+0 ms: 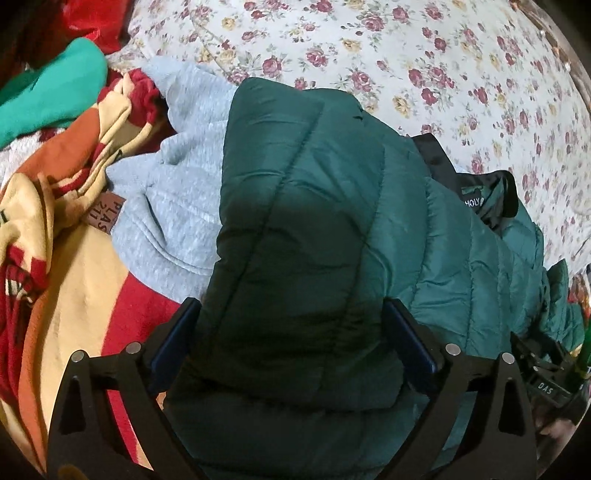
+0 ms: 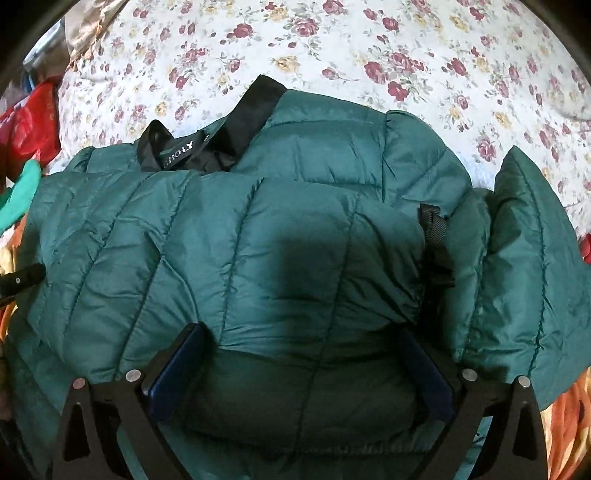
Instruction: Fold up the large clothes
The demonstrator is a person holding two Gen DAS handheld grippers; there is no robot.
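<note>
A dark green quilted puffer jacket (image 1: 314,177) lies folded over on a floral bedsheet (image 1: 406,55). In the right wrist view the jacket (image 2: 295,206) shows its black collar (image 2: 255,110) at the far side and a folded sleeve (image 2: 528,240) at the right. My left gripper (image 1: 291,306) stands wide over the jacket's left end, and the puffy fabric bulges up between its fingers. My right gripper (image 2: 300,330) stands just as wide over the jacket's middle, with the padded fabric between its fingers. Neither pair of pads visibly pinches the cloth.
Left of the jacket lies a heap of clothes: a grey sweatshirt (image 1: 177,206), a cream, red and orange striped garment (image 1: 74,258) and a bright green one (image 1: 48,92). A red bag (image 1: 96,22) sits at the far left. The bedsheet (image 2: 332,55) stretches beyond the jacket.
</note>
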